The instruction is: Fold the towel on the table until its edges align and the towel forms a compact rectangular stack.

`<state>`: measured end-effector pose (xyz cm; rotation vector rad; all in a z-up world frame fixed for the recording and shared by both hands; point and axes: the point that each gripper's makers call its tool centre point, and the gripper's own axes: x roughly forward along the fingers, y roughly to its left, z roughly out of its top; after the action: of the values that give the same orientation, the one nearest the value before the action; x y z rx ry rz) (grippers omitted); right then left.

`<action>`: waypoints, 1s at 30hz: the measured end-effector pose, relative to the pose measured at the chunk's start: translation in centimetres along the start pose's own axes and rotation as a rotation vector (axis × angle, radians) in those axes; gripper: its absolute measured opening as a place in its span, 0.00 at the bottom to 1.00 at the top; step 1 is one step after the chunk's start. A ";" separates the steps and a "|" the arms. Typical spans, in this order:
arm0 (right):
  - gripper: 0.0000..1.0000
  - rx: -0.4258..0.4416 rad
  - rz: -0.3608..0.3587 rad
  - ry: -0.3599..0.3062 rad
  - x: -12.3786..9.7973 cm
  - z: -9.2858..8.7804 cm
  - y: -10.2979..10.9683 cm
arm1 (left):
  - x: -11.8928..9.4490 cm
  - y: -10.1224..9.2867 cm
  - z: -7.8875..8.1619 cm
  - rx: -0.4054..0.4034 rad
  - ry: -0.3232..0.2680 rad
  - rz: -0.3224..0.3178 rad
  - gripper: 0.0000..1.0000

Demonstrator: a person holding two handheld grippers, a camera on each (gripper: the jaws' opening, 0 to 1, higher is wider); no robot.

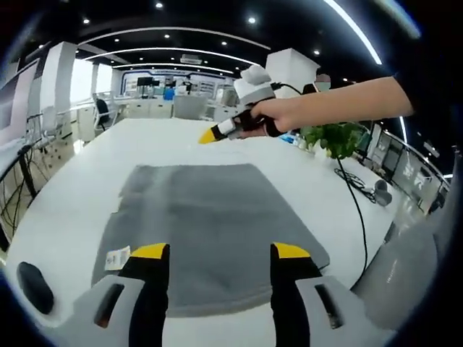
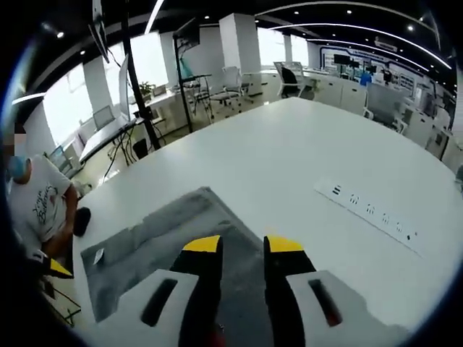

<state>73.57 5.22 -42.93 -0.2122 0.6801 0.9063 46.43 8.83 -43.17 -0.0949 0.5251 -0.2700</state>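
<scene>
A grey towel (image 1: 210, 217) lies flat and spread out on the white table (image 1: 72, 195), with a small white label (image 1: 117, 258) at its near left edge. My left gripper (image 1: 219, 253) stands open over the towel's near edge, nothing between its jaws. A hand holds my right gripper (image 1: 211, 135) in the air beyond the towel's far edge. In the right gripper view, the right gripper (image 2: 243, 246) hovers over the towel (image 2: 166, 235) with a narrow gap between its jaws, holding nothing. The label (image 2: 98, 255) lies at the towel's far corner there.
A white power strip (image 2: 369, 210) lies on the table to the right of the towel. A small black object (image 1: 35, 285) rests near the table edge. A potted plant (image 1: 336, 137) and a black cable (image 1: 359, 217) are at the right. A person in a white shirt (image 2: 36, 202) stands by the table.
</scene>
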 end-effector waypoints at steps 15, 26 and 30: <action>0.34 0.004 -0.041 0.011 -4.0 -2.7 -3.4 | 1.6 -4.2 1.3 0.088 0.019 -0.077 0.70; 0.39 0.045 -0.068 0.057 -5.6 -5.6 -5.7 | 3.2 -8.7 0.5 0.137 0.075 -0.166 0.71; 0.38 0.063 -0.074 0.072 -6.0 -6.7 -6.6 | 4.0 -10.4 -0.3 0.161 0.110 -0.207 0.70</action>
<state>73.12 -5.69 -45.07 -0.2131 0.7618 0.8087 47.23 -2.29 -43.68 0.0222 0.6013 -0.5208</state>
